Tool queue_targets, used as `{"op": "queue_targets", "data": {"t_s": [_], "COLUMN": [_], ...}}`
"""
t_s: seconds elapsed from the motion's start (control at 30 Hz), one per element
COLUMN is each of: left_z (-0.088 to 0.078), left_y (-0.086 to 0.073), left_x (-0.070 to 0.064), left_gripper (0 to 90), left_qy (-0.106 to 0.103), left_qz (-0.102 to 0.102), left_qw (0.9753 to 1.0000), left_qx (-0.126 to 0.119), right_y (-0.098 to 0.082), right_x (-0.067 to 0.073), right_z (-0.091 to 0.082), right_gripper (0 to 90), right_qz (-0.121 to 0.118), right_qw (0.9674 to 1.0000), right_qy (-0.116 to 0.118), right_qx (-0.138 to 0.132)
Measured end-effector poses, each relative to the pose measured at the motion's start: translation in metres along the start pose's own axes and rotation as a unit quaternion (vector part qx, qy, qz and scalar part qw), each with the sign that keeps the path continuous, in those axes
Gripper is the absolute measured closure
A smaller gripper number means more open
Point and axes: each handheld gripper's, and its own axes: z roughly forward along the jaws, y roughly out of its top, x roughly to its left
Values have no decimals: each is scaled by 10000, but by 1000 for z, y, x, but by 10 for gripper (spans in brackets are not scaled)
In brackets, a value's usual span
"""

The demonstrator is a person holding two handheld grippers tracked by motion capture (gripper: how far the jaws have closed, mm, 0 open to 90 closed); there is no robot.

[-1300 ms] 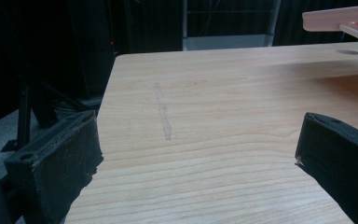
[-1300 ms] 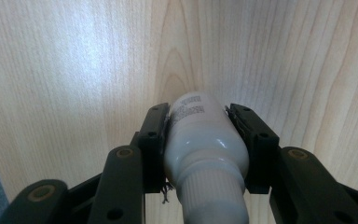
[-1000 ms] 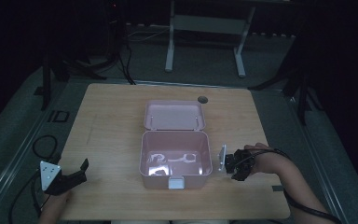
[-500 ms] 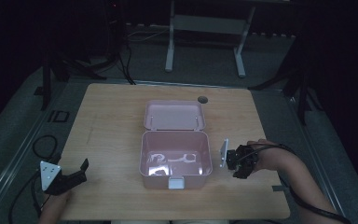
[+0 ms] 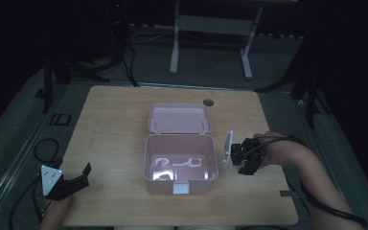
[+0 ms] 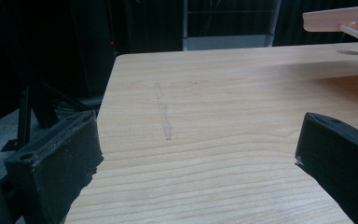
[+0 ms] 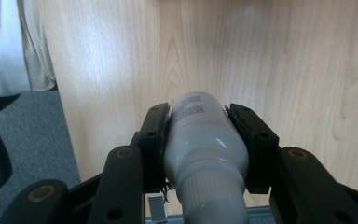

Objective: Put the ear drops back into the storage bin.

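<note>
Bottle (image 7: 205, 140) in white plastic, printed label on its side and ribbed cap toward the camera, sits clamped between the two black jaws of the right gripper (image 7: 200, 116) in the right gripper view, pads pressing on both flanks. Below it lies pale wooden table (image 7: 270, 56), with grey floor past the table's edge. In the high view, the right gripper (image 5: 242, 155) hangs above the table just beside the right wall of an open pink box (image 5: 181, 165), its hinged lid (image 5: 178, 118) laid back flat behind it; the bottle itself cannot be made out from that height. Faint pale shapes lie on the box's floor, too dim to name. At the table's near left corner, the left gripper (image 5: 74, 182) rests low, its jaws spread wide with nothing between them; the left gripper view shows bare wood grain (image 6: 205, 140) between the two black pads.
</note>
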Motion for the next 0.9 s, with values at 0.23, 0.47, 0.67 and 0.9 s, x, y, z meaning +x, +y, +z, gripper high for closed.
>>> {"op": "queue_targets", "data": {"t_s": [0.23,0.47,0.67,0.9], "left_z": [0,0,0,0], "left_y": [0,0,0,0], "left_x": [0,0,0,0], "left_gripper": [4,3,4,4], "left_qy": [-6,-9,-12,-18], "left_qz": [3,3,0,-7], "left_qw": [10000,10000,10000,10000], "left_qx": [5,0,2,-3], "right_y": [12,24,35,53], "right_x": [-1,-2,-4,-2], "right_z": [-23,-39,-51,-60], "right_gripper": [594,594,594,594], "right_qz": [-34,-81,-122,-278], "right_qw": [10000,9999,9997,9989], "right_qy": [-66,-98,-191,-316], "right_qx": [-21,-24,-64,-209]}}
